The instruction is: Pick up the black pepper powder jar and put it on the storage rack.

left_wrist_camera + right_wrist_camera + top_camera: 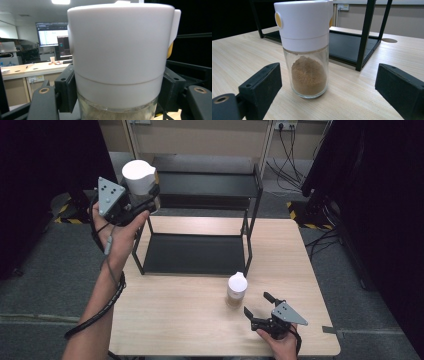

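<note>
I see a black two-tier rack point(200, 220) standing on my light wooden table point(175, 320); cables point(292, 155) trail behind it.

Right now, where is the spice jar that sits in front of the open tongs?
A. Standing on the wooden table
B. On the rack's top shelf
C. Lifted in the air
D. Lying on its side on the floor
A: the jar stands upright on the wooden table, between but untouched by the right tongs, near the black rack.
</note>
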Available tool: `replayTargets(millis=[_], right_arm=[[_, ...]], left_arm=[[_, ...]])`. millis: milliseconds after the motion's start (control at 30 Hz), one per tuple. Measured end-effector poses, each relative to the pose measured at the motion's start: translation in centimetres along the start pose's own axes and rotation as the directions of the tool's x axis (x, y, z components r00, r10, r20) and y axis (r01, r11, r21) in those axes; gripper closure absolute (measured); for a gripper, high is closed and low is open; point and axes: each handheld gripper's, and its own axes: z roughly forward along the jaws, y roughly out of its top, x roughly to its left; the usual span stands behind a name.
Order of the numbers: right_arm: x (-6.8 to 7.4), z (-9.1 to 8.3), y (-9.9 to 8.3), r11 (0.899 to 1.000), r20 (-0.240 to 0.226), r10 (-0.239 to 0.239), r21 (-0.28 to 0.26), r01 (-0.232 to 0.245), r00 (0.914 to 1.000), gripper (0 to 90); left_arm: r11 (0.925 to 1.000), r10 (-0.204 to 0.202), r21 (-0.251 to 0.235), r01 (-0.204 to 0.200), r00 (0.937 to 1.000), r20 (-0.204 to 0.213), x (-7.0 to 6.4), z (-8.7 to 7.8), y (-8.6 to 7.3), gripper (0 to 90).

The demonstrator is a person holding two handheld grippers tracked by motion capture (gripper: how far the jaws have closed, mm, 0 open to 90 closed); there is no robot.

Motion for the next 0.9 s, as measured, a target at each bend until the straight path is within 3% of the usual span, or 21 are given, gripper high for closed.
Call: replayTargets(millis=[233, 733, 900], right_arm=[[0.0, 0.0, 0.0, 1.0, -0.001, 0.001, -0.001, -0.001, 1.0, 7.3], [0.0, 0.0, 0.0, 1.0, -0.003, -0.005, 0.001, 0.005, 1.0, 7.3], [0.0, 0.0, 0.0, 1.0, -0.003, -0.014, 0.003, 0.014, 0.9999, 7.3]], left_arm=[[0.9998, 0.016, 0.016, -0.016, 0.999, -0.042, 0.3, 1.5, 1.1, 30.4], [0.9989, 0.012, 0.046, -0.008, 0.9967, -0.08, 1.3, 3.6, 1.8, 30.4], [0.9982, 0.018, 0.059, -0.013, 0.9956, -0.092, 2.0, 5.1, 1.7, 30.4]])
